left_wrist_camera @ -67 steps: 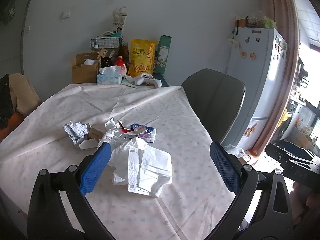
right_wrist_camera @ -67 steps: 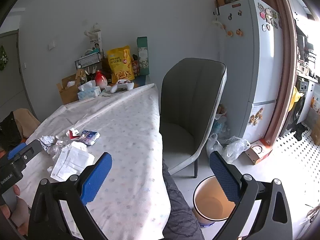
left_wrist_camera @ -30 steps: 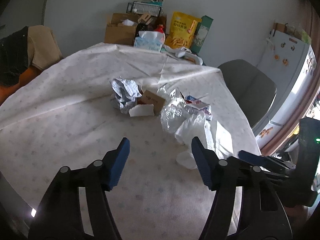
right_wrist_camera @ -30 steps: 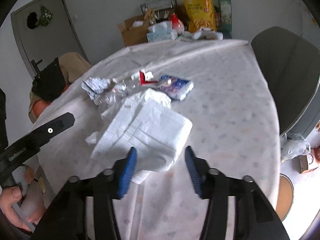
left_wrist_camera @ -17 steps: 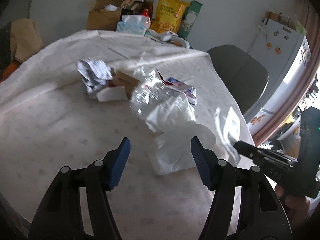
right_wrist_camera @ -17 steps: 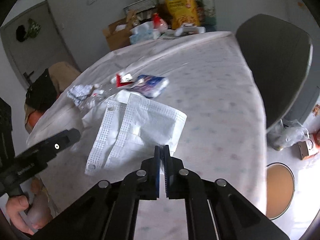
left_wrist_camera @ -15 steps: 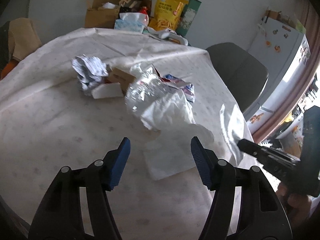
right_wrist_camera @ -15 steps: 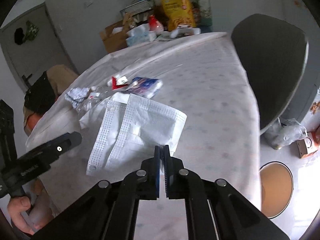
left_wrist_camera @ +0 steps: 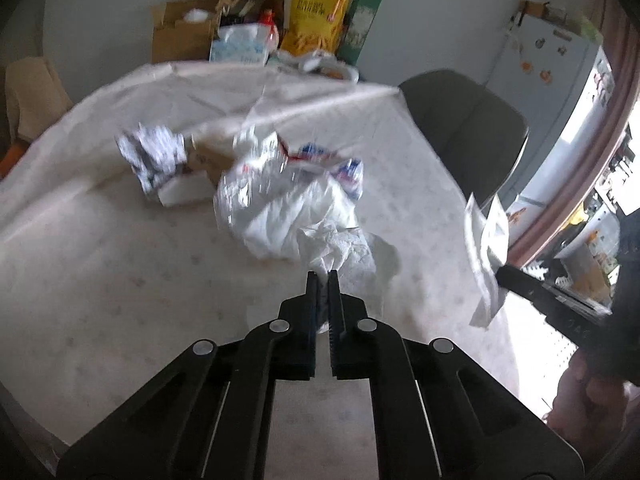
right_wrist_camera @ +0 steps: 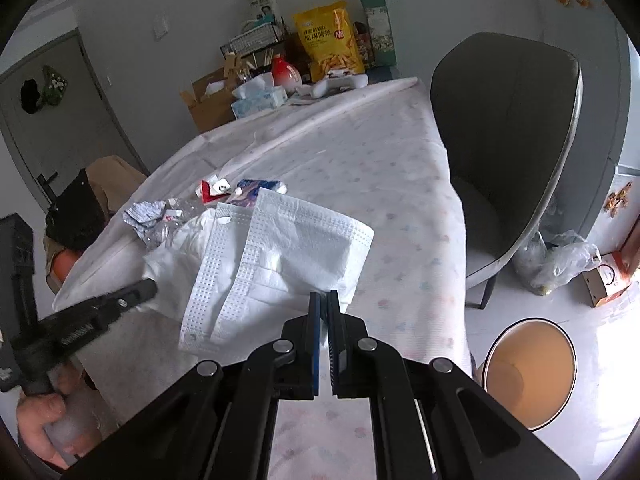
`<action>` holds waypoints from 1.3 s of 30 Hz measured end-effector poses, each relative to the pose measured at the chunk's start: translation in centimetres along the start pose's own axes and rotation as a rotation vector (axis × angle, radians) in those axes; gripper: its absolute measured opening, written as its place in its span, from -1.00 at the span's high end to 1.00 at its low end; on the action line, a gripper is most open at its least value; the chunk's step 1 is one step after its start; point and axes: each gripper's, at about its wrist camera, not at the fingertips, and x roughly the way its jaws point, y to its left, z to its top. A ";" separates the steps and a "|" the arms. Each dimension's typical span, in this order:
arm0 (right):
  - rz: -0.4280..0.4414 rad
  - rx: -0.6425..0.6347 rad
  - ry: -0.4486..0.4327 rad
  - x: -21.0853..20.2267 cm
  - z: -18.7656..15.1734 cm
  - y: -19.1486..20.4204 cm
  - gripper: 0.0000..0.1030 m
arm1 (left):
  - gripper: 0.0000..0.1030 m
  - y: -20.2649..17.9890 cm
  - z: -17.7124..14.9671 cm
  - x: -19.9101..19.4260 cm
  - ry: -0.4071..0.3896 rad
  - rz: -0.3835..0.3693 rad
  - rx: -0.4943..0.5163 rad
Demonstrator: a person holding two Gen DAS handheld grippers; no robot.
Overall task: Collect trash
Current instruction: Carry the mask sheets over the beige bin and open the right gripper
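Observation:
A heap of trash lies mid-table: crumpled foil (left_wrist_camera: 154, 156), a crushed clear bottle (left_wrist_camera: 248, 188), a blue-and-white packet (left_wrist_camera: 348, 172) and white wrapping (left_wrist_camera: 288, 220). My left gripper (left_wrist_camera: 322, 276) is closing; its jaws stand together with a crumpled white tissue (left_wrist_camera: 340, 248) pinched at their tips. My right gripper (right_wrist_camera: 324, 294) is shut on the near edge of a flat embossed paper sheet (right_wrist_camera: 280, 256). In the left wrist view that sheet (left_wrist_camera: 486, 248) hangs off the right gripper (left_wrist_camera: 502, 272) past the table's right edge.
A round bin (right_wrist_camera: 528, 372) with a tan inside stands on the floor right of the table, near a grey chair (right_wrist_camera: 512, 140) and a plastic bag (right_wrist_camera: 560, 260). A tissue box (right_wrist_camera: 260, 100), a yellow snack bag (right_wrist_camera: 332, 40) and a cardboard box (right_wrist_camera: 208, 104) crowd the table's far end.
My left jaws have closed from wide apart onto the crumpled tissue. My right gripper, shut on the paper sheet, has carried it to the right, off the heap.

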 end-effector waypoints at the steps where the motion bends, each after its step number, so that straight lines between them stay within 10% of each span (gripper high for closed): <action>1: -0.001 0.001 -0.007 -0.3 0.1 -0.1 0.91 | 0.90 -0.2 0.3 -0.7 -0.018 -0.001 0.005; 18: -0.059 0.106 -0.124 -5.4 0.2 -6.1 0.91 | 0.90 -7.9 2.7 -2.1 -0.091 -0.046 0.122; 39: -0.250 0.323 -0.145 -6.7 -2.1 -19.0 0.91 | 0.90 -20.2 4.1 6.3 0.015 -0.205 0.256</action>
